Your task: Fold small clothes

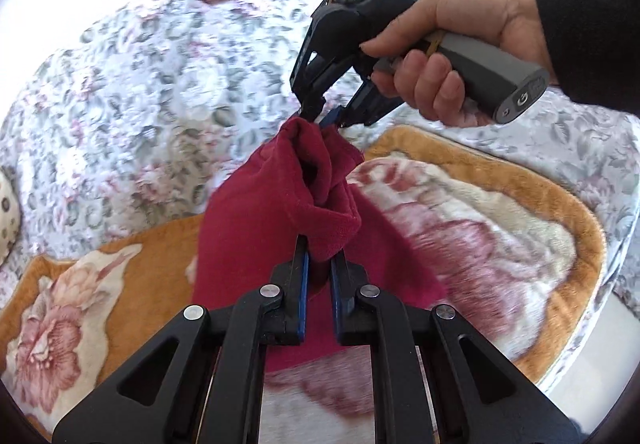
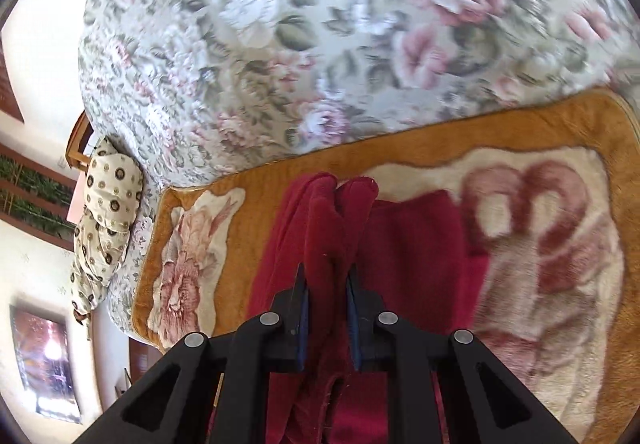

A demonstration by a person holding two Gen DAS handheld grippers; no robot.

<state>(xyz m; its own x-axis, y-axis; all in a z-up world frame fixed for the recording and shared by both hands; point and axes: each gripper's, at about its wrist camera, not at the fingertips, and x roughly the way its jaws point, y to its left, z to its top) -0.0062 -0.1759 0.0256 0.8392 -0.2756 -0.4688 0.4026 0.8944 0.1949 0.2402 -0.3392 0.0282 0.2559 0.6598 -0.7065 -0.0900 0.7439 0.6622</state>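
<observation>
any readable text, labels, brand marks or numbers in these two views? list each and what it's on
No readable words or numbers in either view.
Power symbol, a sign and not text, on the grey handle end of the right claw.
Small mark beside it on the same handle end: too small to read.
Framed picture on the wall: blurred, no text legible.
Red cloth, blankets: patterns only.

A floral-covered bed (image 2: 280,24) carried an orange-bordered blanket (image 2: 520,132); daylight washed pale walls (image 2: 36,268), perhaps wooden-trimmed.
</observation>
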